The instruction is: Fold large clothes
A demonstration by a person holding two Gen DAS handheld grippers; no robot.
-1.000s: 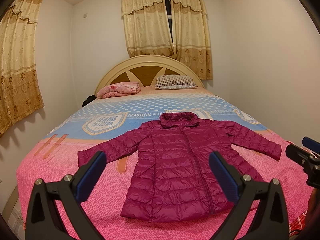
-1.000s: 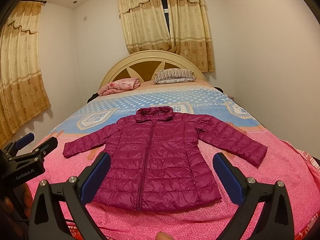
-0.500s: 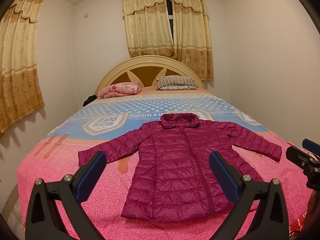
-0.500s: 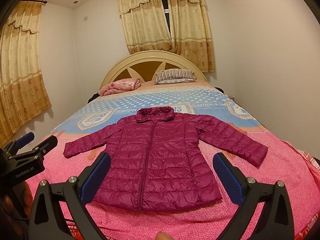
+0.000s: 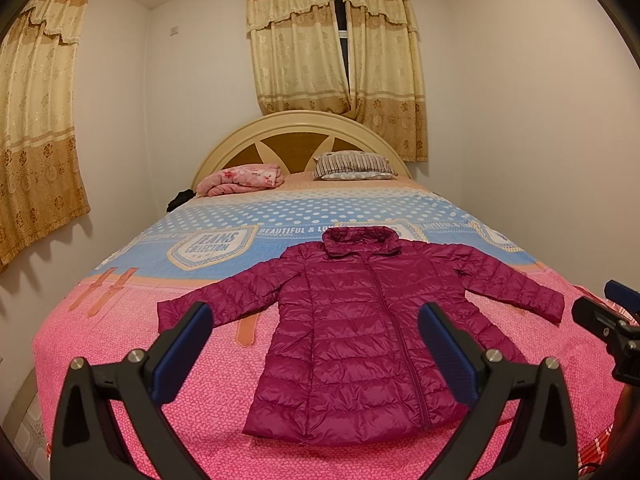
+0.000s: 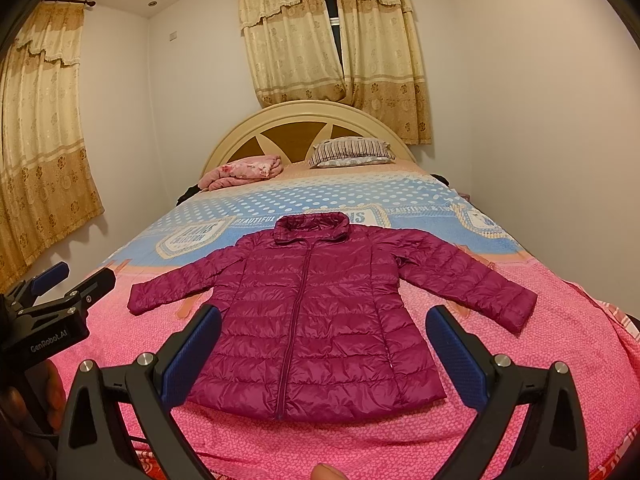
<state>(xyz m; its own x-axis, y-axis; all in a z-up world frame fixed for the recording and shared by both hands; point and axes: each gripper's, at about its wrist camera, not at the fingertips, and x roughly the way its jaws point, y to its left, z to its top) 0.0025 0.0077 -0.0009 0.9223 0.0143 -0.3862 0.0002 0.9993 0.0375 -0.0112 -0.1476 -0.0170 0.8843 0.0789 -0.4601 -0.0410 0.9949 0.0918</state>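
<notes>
Jacket: magenta quilted puffer jacket (image 5: 360, 336) (image 6: 316, 320) — lies flat, front up, zip closed, on the near half of the bed, collar toward the headboard, both sleeves spread out and angled down.
Bed cover: bedspread (image 5: 120, 340) (image 6: 520, 400) — pink patterned at the near end, blue with white dots and printed lettering farther up; the jacket's collar reaches the blue band.
Left gripper: left gripper (image 5: 316, 344) — held above the foot of the bed, blue-padded fingers (image 5: 182, 350) spread wide apart, holding nothing, clear of the jacket; its side also shows at the left edge of the right wrist view (image 6: 60, 296).
Right gripper: right gripper (image 6: 324, 348) — beside the left one, fingers (image 6: 456, 360) likewise spread wide and empty, over the jacket's hem without touching.
Far end: folded pink blanket (image 5: 244, 174) and striped pillow (image 5: 352, 164) against the cream arched headboard (image 5: 300, 128).
Walls: yellow patterned curtains (image 5: 332, 48) behind the headboard, another pair on the left wall.
</notes>
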